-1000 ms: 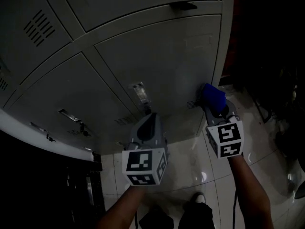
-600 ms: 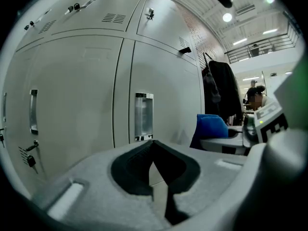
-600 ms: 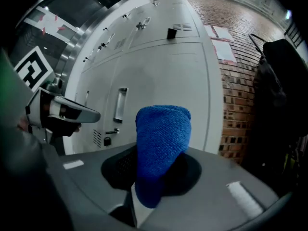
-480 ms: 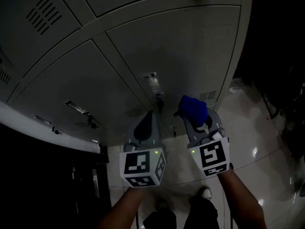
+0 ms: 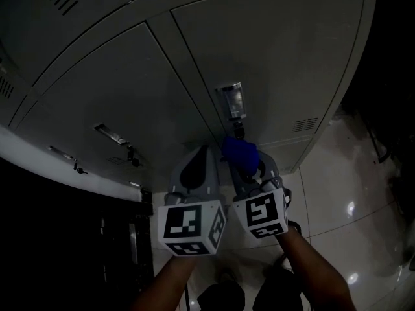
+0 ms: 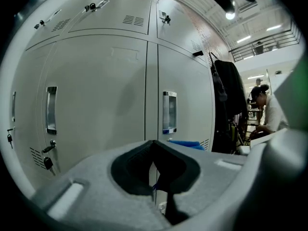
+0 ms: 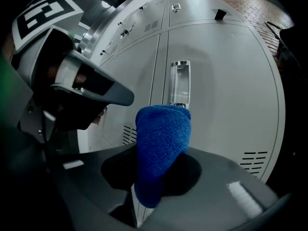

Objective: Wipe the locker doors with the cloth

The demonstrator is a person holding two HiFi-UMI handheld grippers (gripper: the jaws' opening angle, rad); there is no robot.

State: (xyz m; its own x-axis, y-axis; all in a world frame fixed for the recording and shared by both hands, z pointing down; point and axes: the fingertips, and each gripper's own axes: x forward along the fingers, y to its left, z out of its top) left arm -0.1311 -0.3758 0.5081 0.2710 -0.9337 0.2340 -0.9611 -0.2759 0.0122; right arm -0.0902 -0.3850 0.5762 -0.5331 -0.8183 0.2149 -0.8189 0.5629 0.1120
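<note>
- The right claw (image 7: 154,179) is clamped on a blue cloth (image 7: 161,138); the cloth's folded end stands up out of the jaws toward 12 o'clock.
- The left claw (image 6: 155,173) has its jaws together with nothing held between them.
- In the head view the left claw (image 5: 194,173) sits at 9 o'clock of the right claw (image 5: 251,173), just beside it, both pointing at the lockers.
- The cloth (image 5: 238,153) is close in front of a grey locker door (image 5: 279,57), right by the seam with the neighbouring door; whether it touches the metal cannot be told.
- A recessed metal handle (image 5: 232,101) is at 12 o'clock of the cloth, just beyond it.
- Vent slots (image 5: 305,124) lie at 2 o'clock of the cloth, near the door's lower corner.
- A key (image 6: 48,161) hangs from the lock of the door at 9 o'clock in the left gripper view.
- Glossy floor tiles (image 5: 350,193) spread at 3 o'clock of the claws.
</note>
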